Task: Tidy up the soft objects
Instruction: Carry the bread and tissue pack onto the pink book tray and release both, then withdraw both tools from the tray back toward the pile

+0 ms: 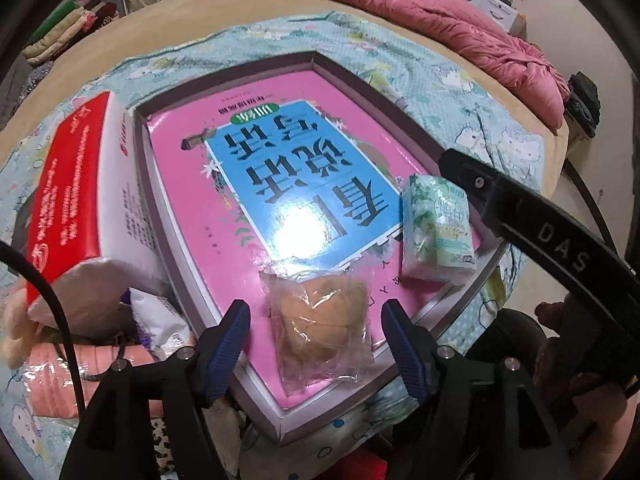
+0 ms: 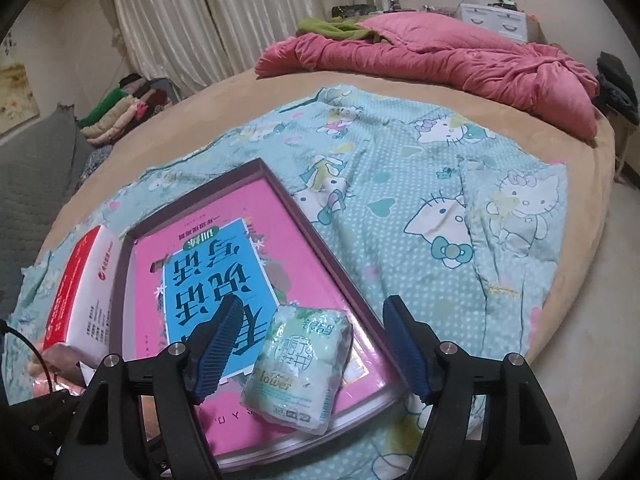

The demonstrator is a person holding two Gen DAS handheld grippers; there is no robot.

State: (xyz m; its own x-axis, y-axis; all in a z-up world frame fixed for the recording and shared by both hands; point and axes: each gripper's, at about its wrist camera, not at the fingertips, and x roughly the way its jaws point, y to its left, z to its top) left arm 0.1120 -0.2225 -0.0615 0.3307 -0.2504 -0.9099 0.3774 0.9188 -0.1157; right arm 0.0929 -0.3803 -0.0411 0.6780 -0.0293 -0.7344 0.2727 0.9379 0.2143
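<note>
Item one — shallow box tray (image 1: 416,80) on my cartoon-cat sheet (image 2: 420,184), its floor covered by a pink-and-blue book cover (image 1: 280,168).

Item two — clear bag with a tan bun (image 1: 324,320), lying in the tray's near end; my left gripper (image 1: 316,344) stands apart around it, pads not touching.

Item three — green floral tissue pack (image 2: 298,364), lying in the tray just right of the bun; my right gripper (image 2: 308,354) is spread wide of it, nothing clamped.

Also noted: red-and-white carton (image 1: 80,184) beside the tray's left wall, pink quilt (image 2: 460,64) behind.
</note>
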